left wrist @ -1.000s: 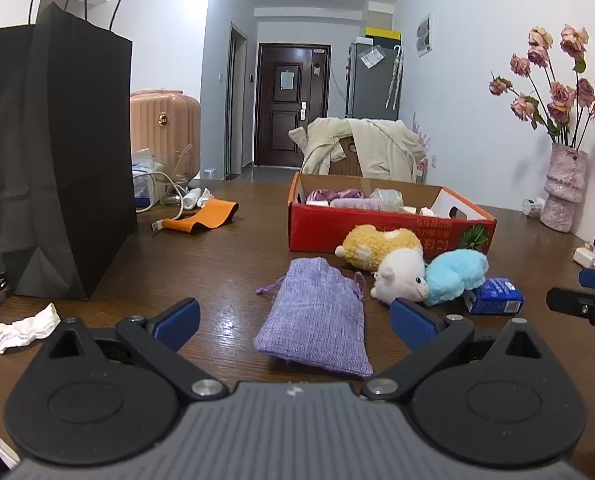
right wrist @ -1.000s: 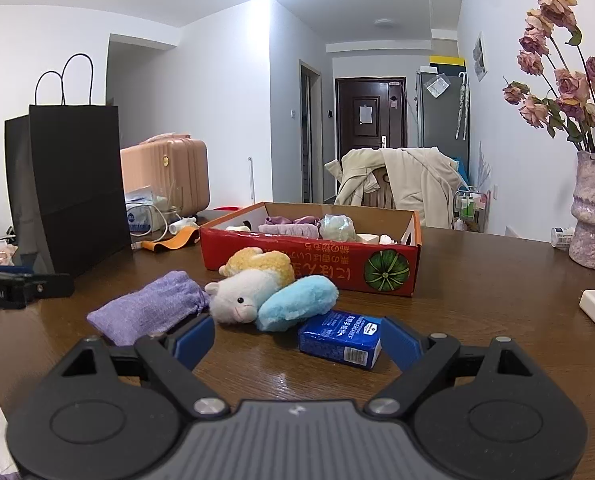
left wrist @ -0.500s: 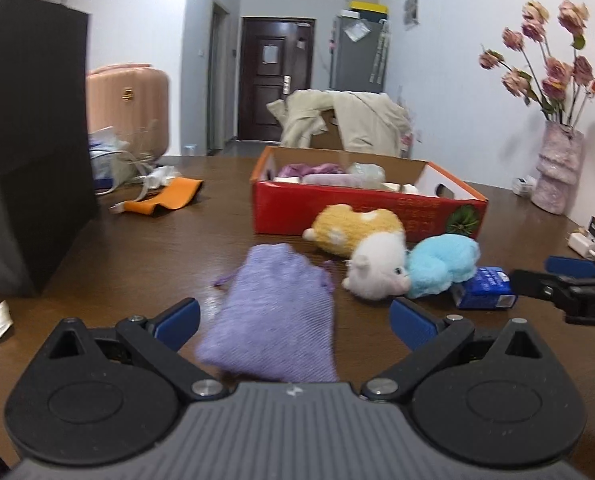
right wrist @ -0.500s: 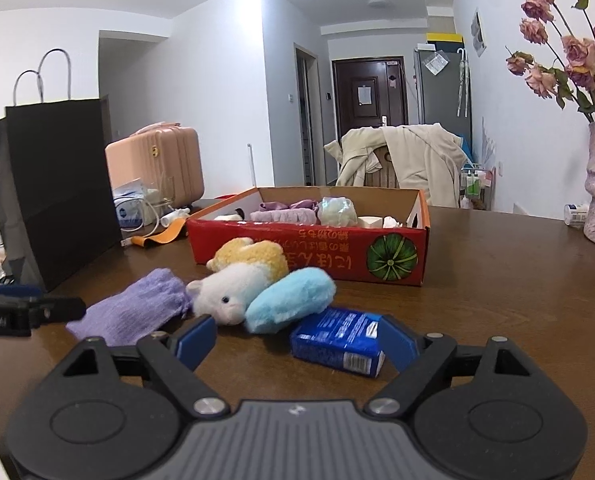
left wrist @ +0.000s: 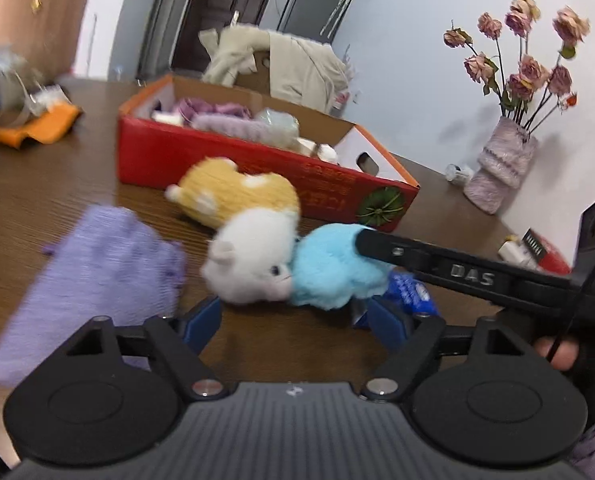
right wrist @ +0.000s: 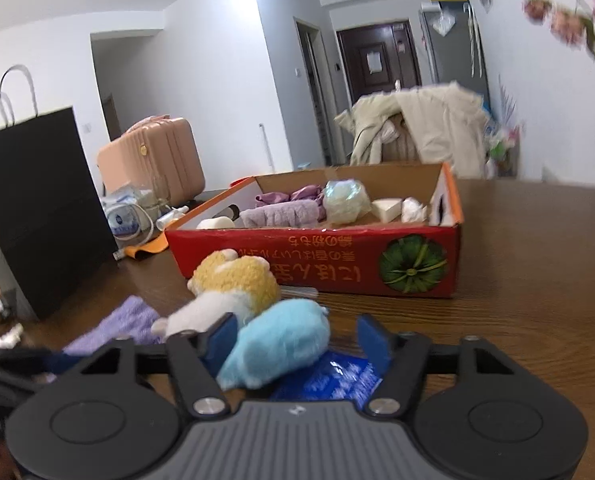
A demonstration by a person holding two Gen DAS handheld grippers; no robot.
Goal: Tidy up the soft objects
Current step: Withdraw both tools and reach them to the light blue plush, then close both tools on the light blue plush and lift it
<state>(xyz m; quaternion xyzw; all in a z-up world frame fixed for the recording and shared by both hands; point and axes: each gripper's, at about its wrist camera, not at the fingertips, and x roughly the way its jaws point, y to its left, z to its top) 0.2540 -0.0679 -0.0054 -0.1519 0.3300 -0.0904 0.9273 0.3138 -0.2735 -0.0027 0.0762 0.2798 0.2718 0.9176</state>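
Three plush toys lie together on the wooden table before a red box (left wrist: 257, 160): yellow (left wrist: 237, 192), white (left wrist: 253, 264) and blue (left wrist: 333, 268). A purple pouch (left wrist: 93, 280) lies to their left. My left gripper (left wrist: 297, 320) is open, just short of the white and blue plush. My right gripper (right wrist: 297, 340) is open with its fingers on either side of the blue plush (right wrist: 277, 344), above a blue packet (right wrist: 329, 376). The right gripper's finger (left wrist: 437, 264) crosses the left wrist view over the blue plush. The box (right wrist: 317, 256) holds several soft items.
A black paper bag (right wrist: 37, 208) stands at the left, with a pink suitcase (right wrist: 153, 160) behind. A vase of dried roses (left wrist: 501, 164) stands at the right. An orange item (left wrist: 37, 128) and clutter lie at the far left.
Both grippers have moved forward and down toward the plush toys. The right gripper now straddles the blue plush; the left has swung right from the purple pouch toward the white plush.
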